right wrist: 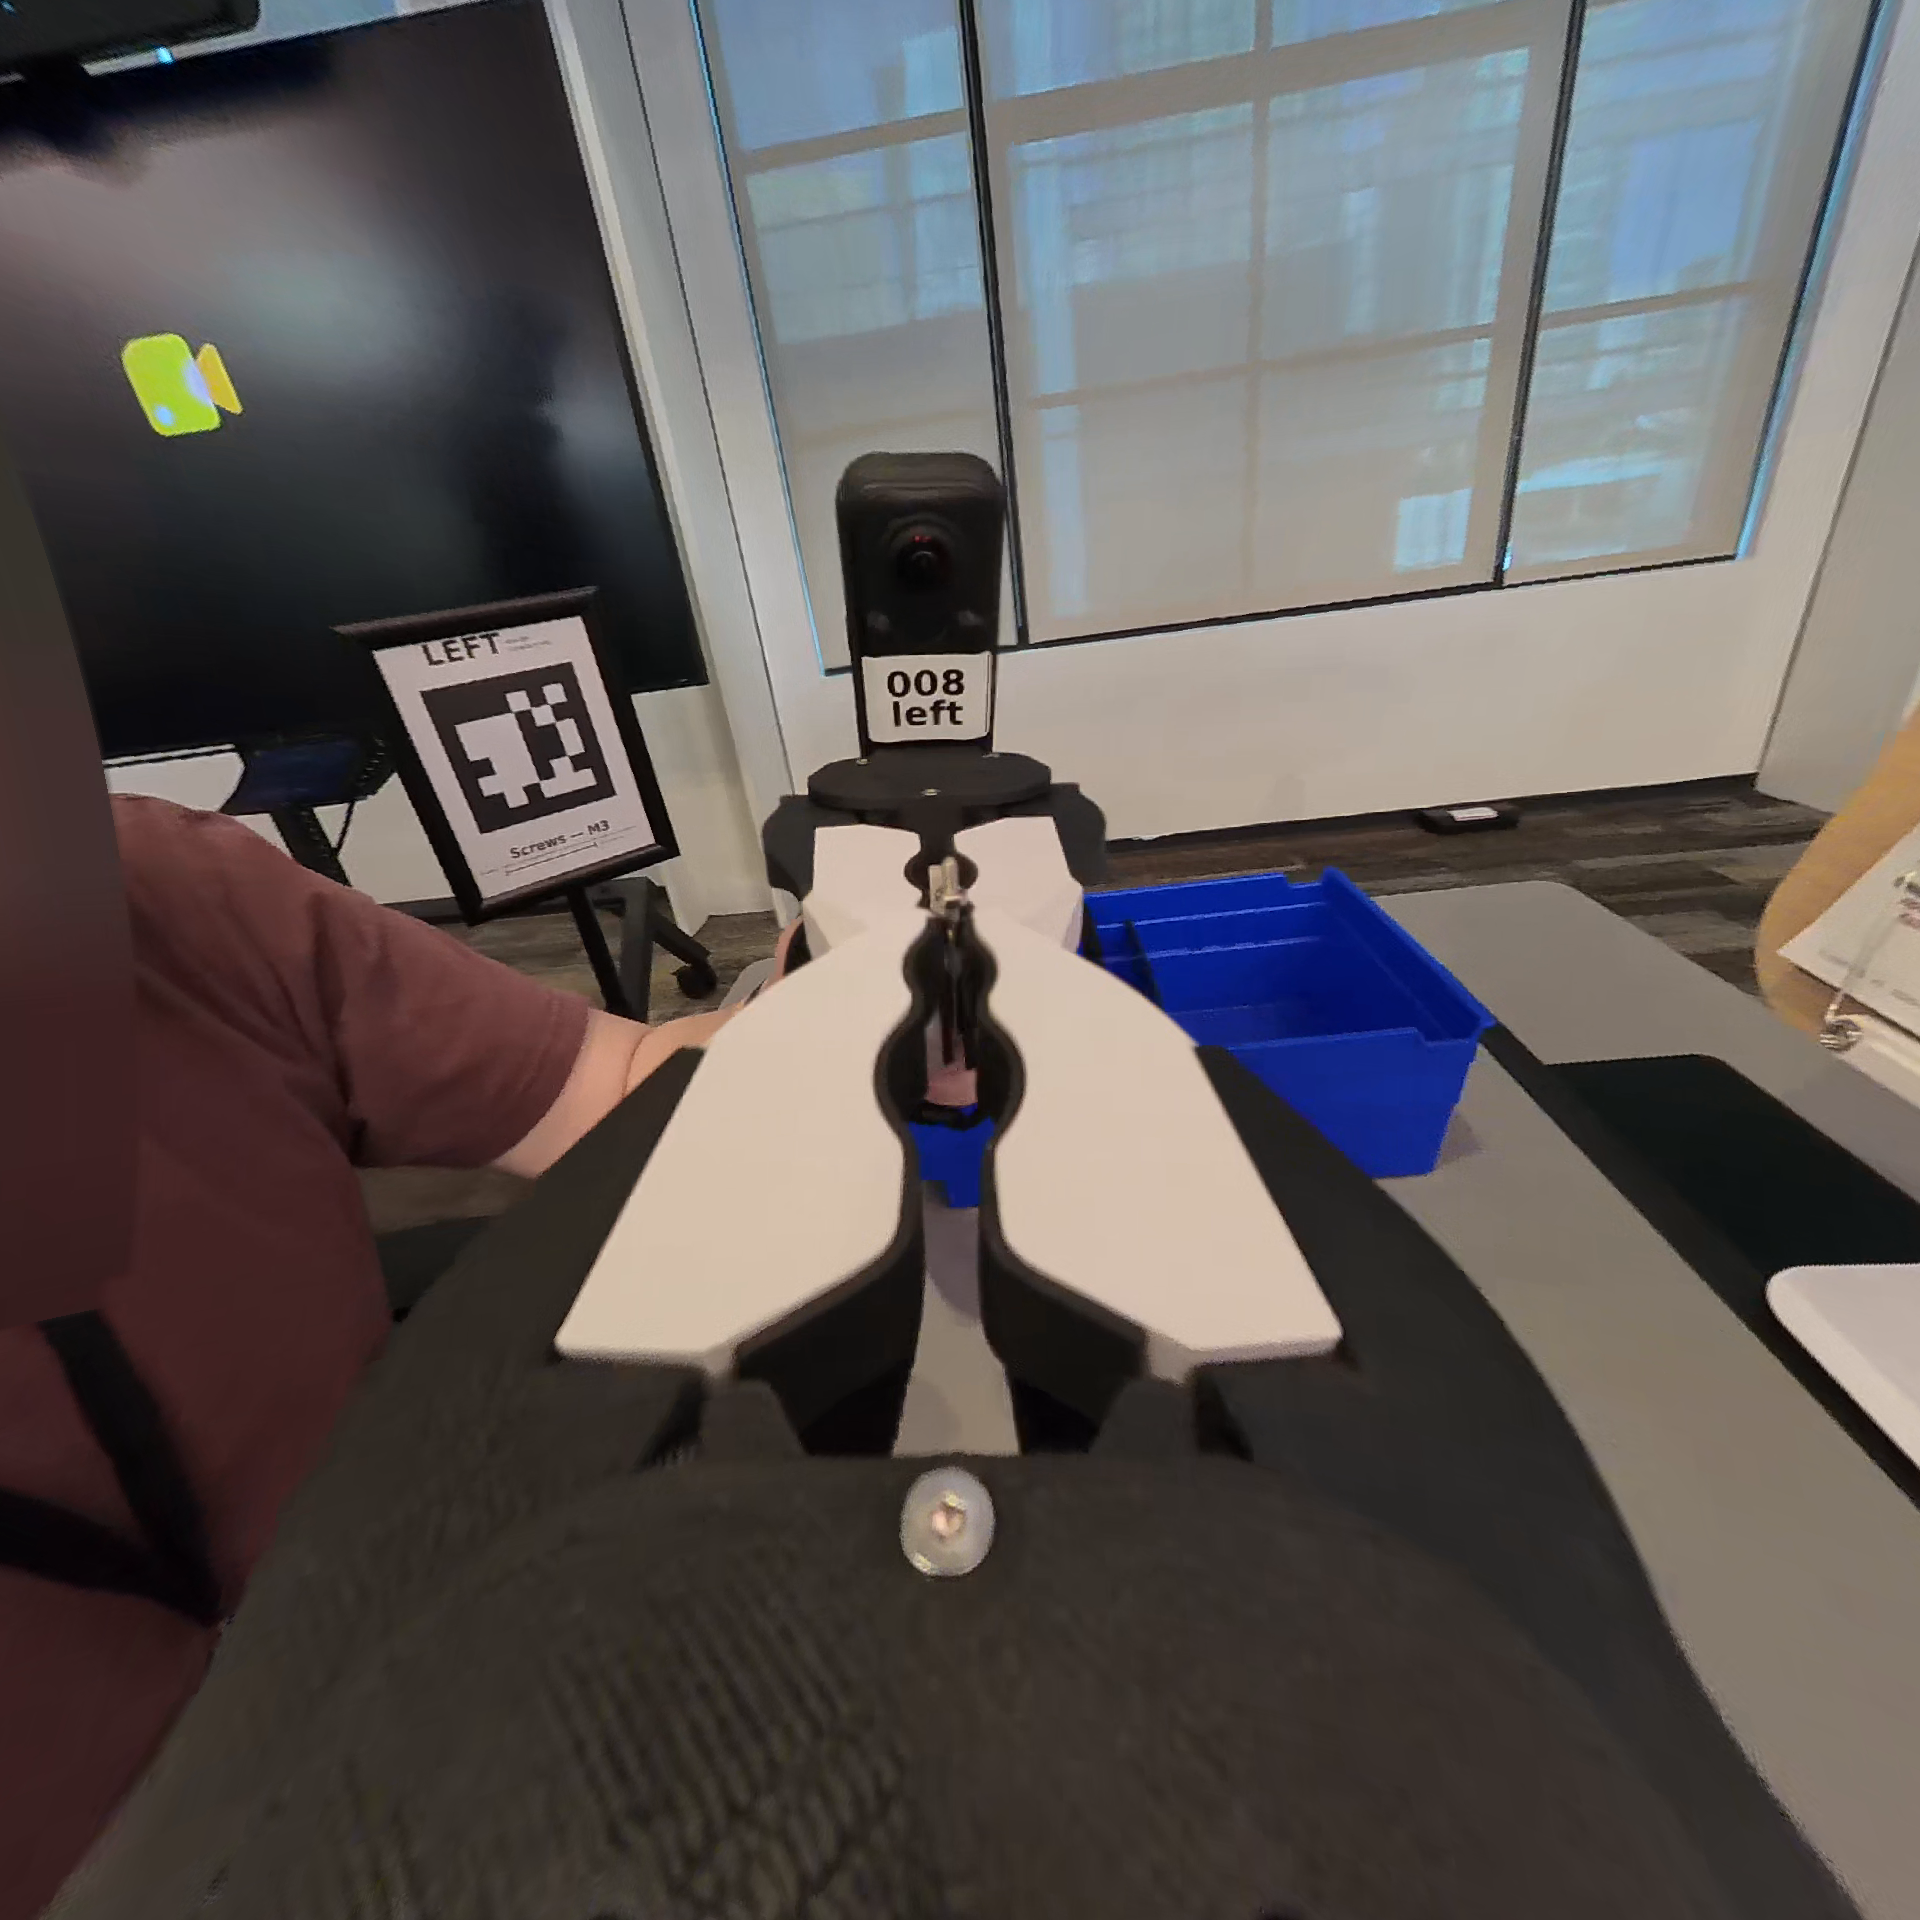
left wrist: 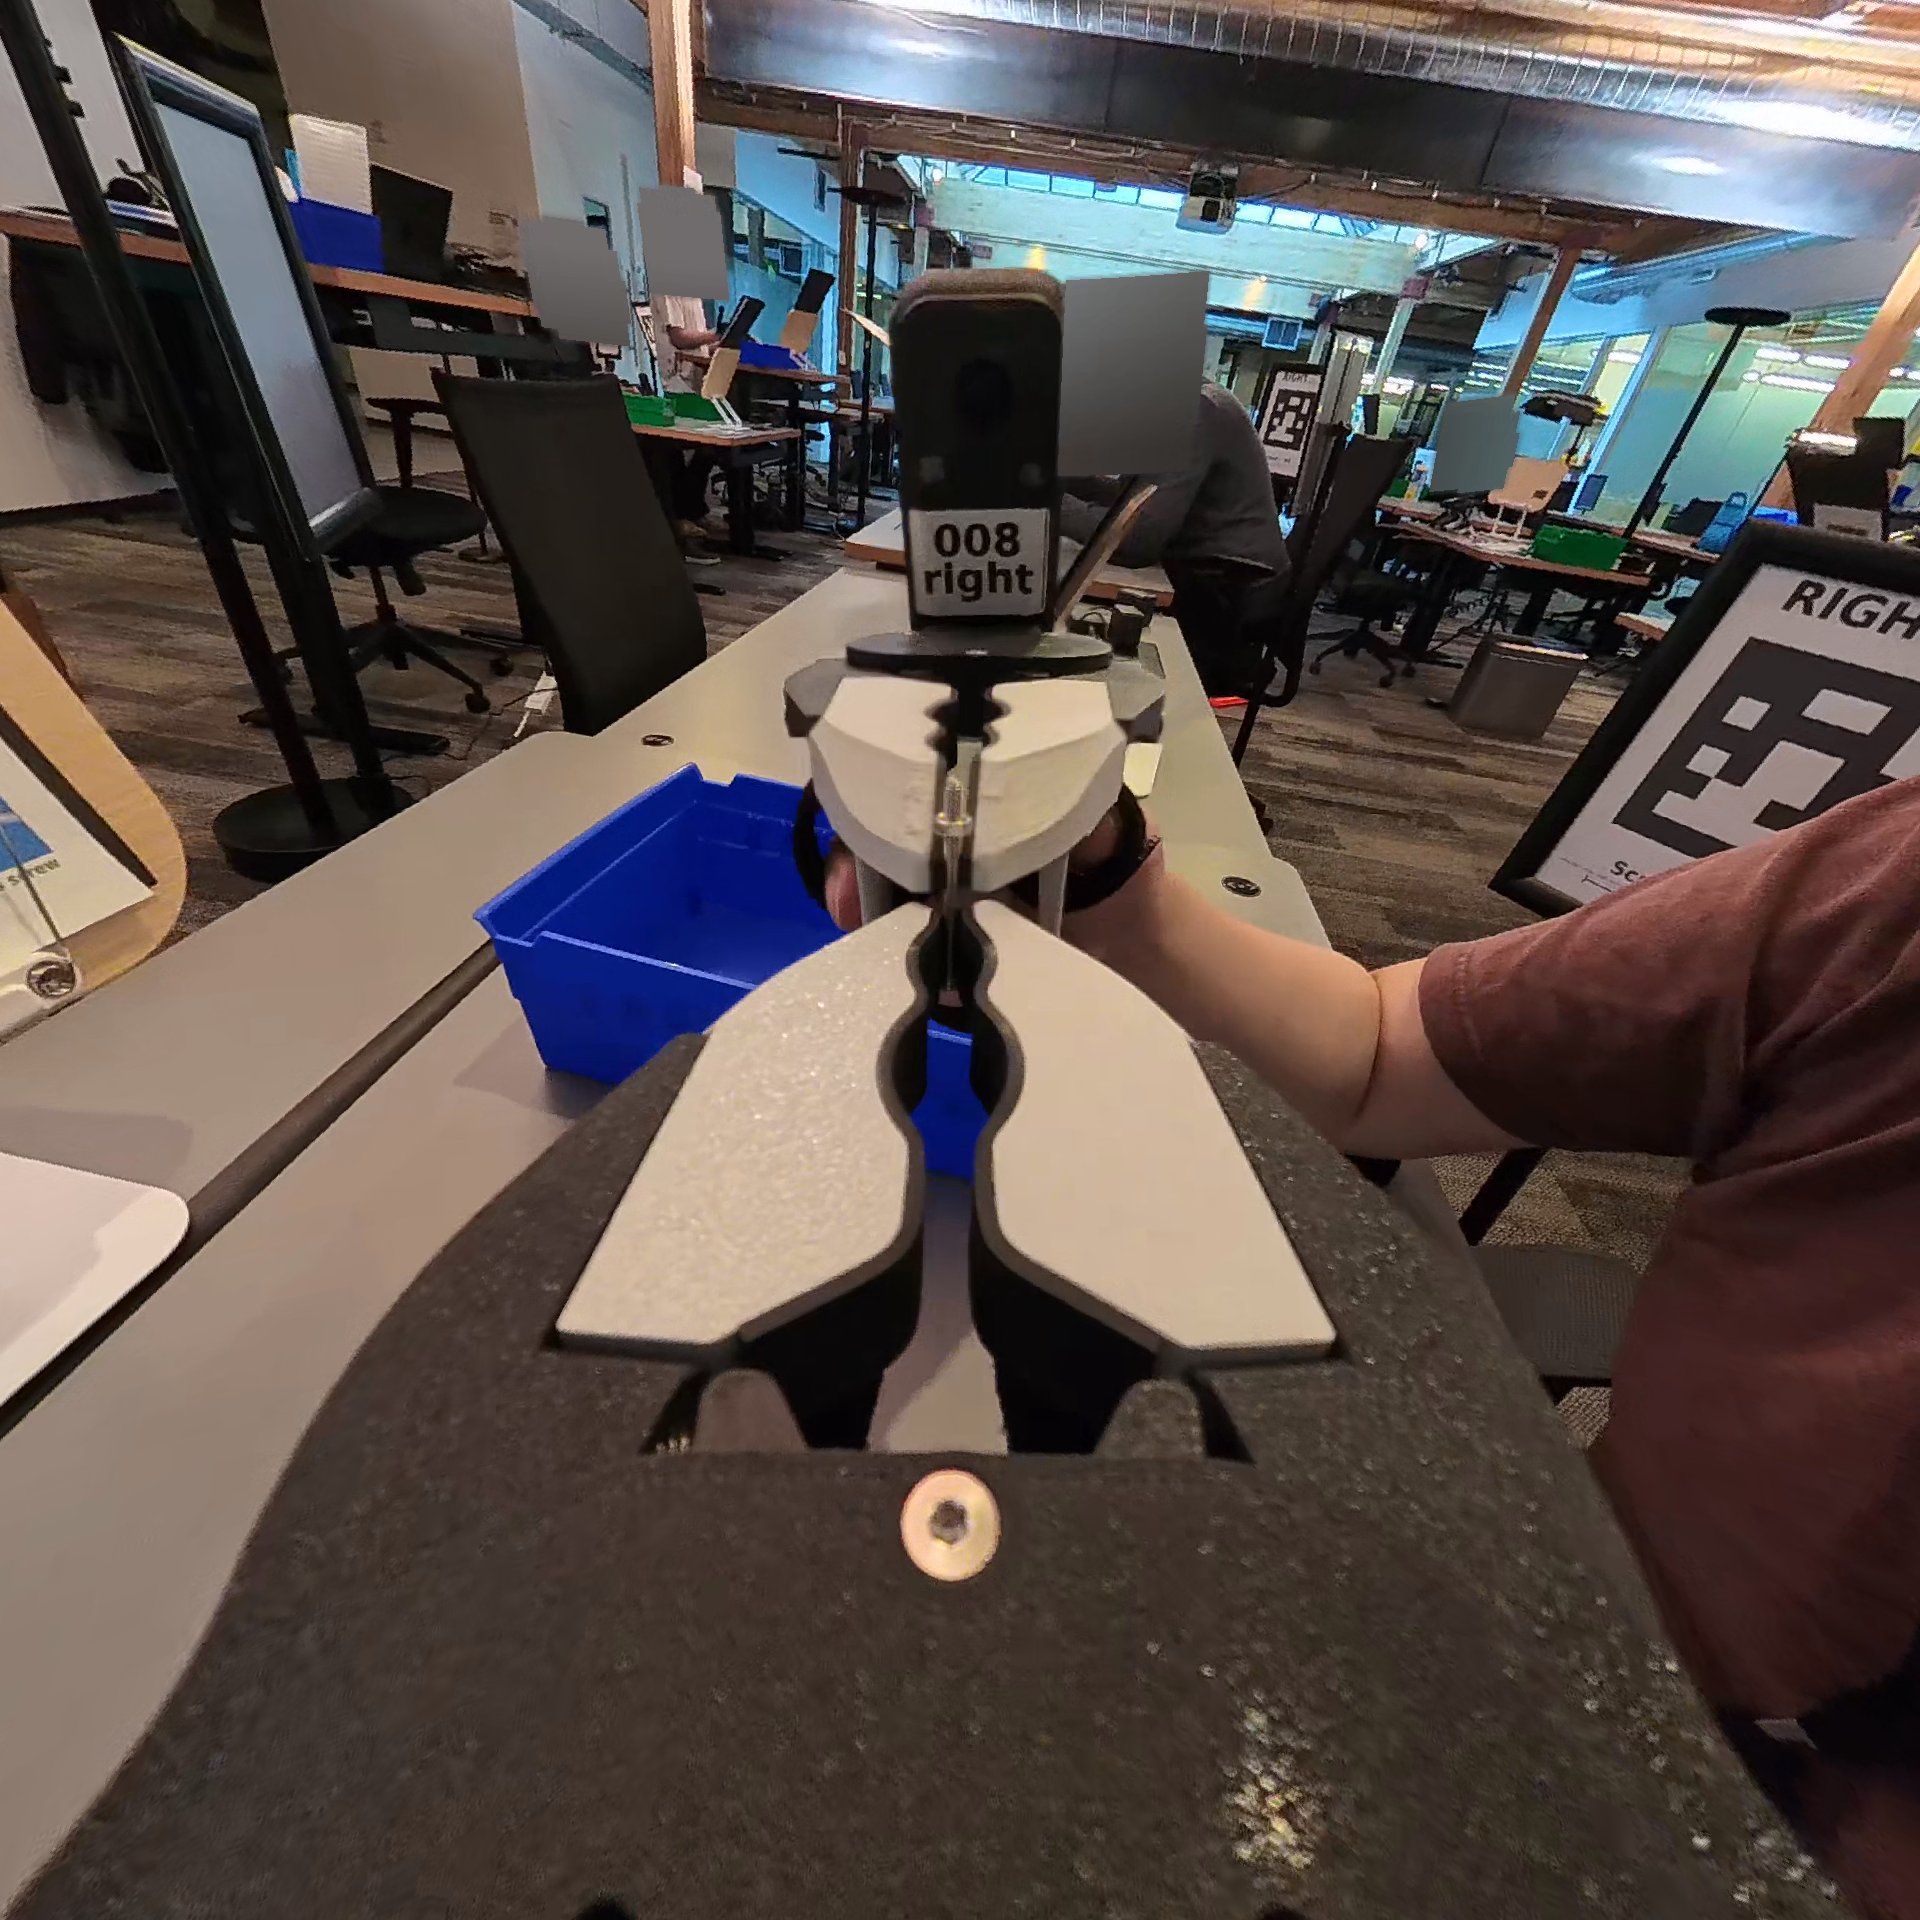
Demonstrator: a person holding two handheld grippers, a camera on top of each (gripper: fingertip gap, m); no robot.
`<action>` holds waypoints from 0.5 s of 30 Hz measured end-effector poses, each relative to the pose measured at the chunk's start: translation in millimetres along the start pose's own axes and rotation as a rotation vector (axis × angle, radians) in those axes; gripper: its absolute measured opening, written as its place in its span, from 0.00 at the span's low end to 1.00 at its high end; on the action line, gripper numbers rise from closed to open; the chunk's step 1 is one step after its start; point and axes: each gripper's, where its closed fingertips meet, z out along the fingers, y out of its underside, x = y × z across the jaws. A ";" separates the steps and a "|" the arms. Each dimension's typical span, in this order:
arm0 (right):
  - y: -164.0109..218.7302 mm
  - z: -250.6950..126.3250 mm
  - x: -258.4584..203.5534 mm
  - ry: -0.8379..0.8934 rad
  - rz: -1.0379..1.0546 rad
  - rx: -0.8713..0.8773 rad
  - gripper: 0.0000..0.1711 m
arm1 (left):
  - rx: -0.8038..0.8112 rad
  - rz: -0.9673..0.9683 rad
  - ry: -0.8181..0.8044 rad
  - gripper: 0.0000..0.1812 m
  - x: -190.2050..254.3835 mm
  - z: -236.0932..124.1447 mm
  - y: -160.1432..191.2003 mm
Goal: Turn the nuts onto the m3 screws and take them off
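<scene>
My two grippers meet tip to tip above the grey table (left wrist: 312, 997). My left gripper (left wrist: 948, 920) is shut, and a thin screw (left wrist: 949, 951) runs along the gap between its fingers. My right gripper (left wrist: 951, 831) faces it and is shut on a small shiny nut (left wrist: 951, 826) on that screw. In the right wrist view my right gripper (right wrist: 948, 923) is shut. A silvery bit of the screw (right wrist: 942, 883) shows at the tips of my left gripper (right wrist: 940, 883). The exact grip on each small part is hard to see.
A blue bin (left wrist: 644, 914) stands on the table just beyond and below the grippers; it also shows in the right wrist view (right wrist: 1299, 997). A person's forearm (left wrist: 1299, 1039) reaches in from the right. Framed marker signs (right wrist: 520, 748), office chairs and a white tray corner (left wrist: 73, 1268) stand around. Less than 4 cm separates the two grippers' tips.
</scene>
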 end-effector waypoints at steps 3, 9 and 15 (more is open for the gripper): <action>2.9 0.5 -0.7 -0.025 0.024 -0.007 0.02 | -0.008 0.012 0.002 0.01 0.8 0.9 1.6; 5.2 -0.6 -0.5 -0.049 0.044 -0.015 0.02 | -0.014 0.007 0.011 0.01 1.7 3.0 3.9; -1.6 -14.2 4.6 0.024 0.022 -0.070 0.02 | -0.015 -0.027 0.051 0.14 7.5 2.7 1.2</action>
